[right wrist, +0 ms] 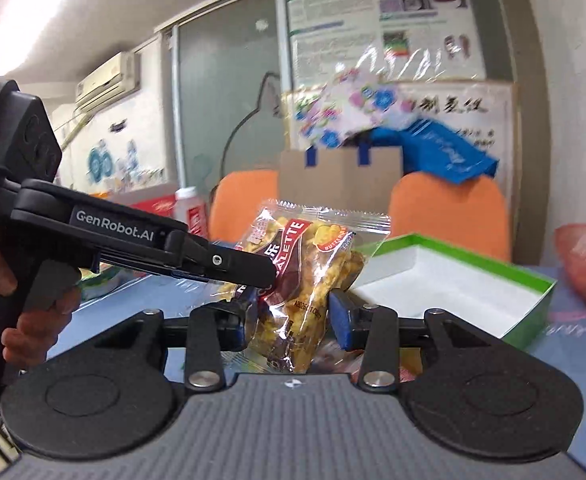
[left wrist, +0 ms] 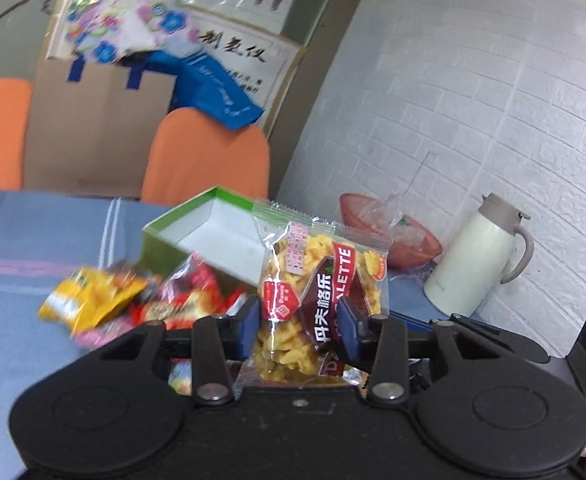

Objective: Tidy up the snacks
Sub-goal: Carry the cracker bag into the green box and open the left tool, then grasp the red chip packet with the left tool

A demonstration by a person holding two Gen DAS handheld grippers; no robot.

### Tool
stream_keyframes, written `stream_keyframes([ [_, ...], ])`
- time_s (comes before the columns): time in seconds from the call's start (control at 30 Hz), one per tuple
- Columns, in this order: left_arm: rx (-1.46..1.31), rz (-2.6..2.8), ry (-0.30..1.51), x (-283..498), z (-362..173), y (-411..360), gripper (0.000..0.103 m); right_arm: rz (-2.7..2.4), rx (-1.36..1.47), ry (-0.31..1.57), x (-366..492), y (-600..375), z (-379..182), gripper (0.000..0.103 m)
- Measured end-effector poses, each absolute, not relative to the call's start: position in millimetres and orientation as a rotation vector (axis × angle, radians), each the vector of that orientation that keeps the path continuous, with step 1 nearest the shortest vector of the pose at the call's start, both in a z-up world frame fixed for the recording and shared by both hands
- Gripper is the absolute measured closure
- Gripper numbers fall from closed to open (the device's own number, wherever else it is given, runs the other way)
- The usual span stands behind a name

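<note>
A clear snack bag (left wrist: pixel 293 276) of yellow biscuits with a red and brown "Galette" label hangs above the blue table. My left gripper (left wrist: pixel 299 328) is shut on its lower part, a blue pad on each side. In the right wrist view my right gripper (right wrist: pixel 293 320) is shut on the same snack bag (right wrist: pixel 313 256) from below. There the left gripper (right wrist: pixel 257 276) reaches in from the left and pinches the bag's side. An open green box (left wrist: pixel 161 248) with a white inside stands just behind the bag, also seen as the green box (right wrist: pixel 533 308) at right.
A pile of yellow and red snack packets (left wrist: pixel 133 304) lies left of the box. A cream thermos jug (left wrist: pixel 477 256) and a red bowl (left wrist: pixel 413 240) stand by the brick wall. Orange chairs (left wrist: pixel 209 160) and a cardboard box (left wrist: pixel 93 120) are behind the table. A hand (right wrist: pixel 33 320) holds the left gripper.
</note>
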State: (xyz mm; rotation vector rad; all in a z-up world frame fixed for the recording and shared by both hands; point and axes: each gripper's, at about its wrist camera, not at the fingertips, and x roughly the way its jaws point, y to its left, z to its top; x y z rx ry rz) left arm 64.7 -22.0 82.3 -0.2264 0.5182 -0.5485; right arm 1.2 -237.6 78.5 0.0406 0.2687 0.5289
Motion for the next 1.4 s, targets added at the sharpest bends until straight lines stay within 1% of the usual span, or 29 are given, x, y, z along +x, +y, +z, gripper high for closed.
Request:
stream_keyframes([
  [0.23, -0.19, -0.608, 0.532, 130.1, 80.9, -74.4, 0.048, 0.389, 0.053, 0.244, 50.7, -268.2, 74.1, 0.035],
  [0.53, -0.204, -0.608, 0.615, 198.1, 56.2, -116.5, 0.045, 0.32, 0.127, 0.308, 109.4, -296.3, 48.3, 0.035],
  [0.57, -0.201, -0.604, 0.618, 202.8, 52.5, -118.3, 0.041, 0.318, 0.132, 0.313, 112.6, -298.0, 44.5, 0.035],
  [0.63, -0.19, -0.577, 0.614, 208.3, 44.6, -120.1, 0.009, 0.324, 0.135, 0.322, 119.2, -299.6, 36.1, 0.032],
  [0.67, -0.183, -0.555, 0.612, 209.6, 40.3, -120.1, 0.0, 0.32, 0.125, 0.331, 121.9, -298.2, 31.6, 0.019],
  [0.7, -0.178, -0.528, 0.61, 208.9, 37.0, -118.6, 0.0, 0.315, 0.106, 0.349, 124.6, -295.3, 27.3, 0.004],
  [0.73, -0.174, -0.502, 0.603, 206.1, 34.4, -115.3, 0.0, 0.303, 0.082, 0.372, 125.1, -292.5, 23.6, 0.0],
  [0.77, -0.171, -0.484, 0.6, 202.6, 33.2, -111.1, 0.0, 0.288, 0.058, 0.384, 122.1, -290.4, 21.1, 0.0],
  [0.87, -0.215, -0.487, 0.6, 186.7, 36.8, -89.4, 0.0, 0.261, 0.016, 0.337, 99.7, -290.8, 26.3, 0.0],
  [0.97, -0.282, -0.475, 0.596, 160.1, 47.2, -65.1, 0.0, 0.255, 0.029, 0.265, 68.6, -297.0, 42.3, 0.0],
  [1.13, -0.271, -0.426, 0.543, 104.2, 53.0, -39.4, 0.0, 0.272, 0.07, 0.187, 22.8, -300.2, 61.2, 0.0],
  [1.23, -0.275, -0.414, 0.54, 76.6, 44.8, -31.3, 0.0, 0.289, 0.096, 0.197, 4.1, -298.2, 59.7, 0.0],
  [1.4, -0.322, -0.416, 0.58, 50.9, 20.0, -20.3, 0.0, 0.304, 0.137, 0.283, -9.6, -289.7, 45.9, 0.0],
])
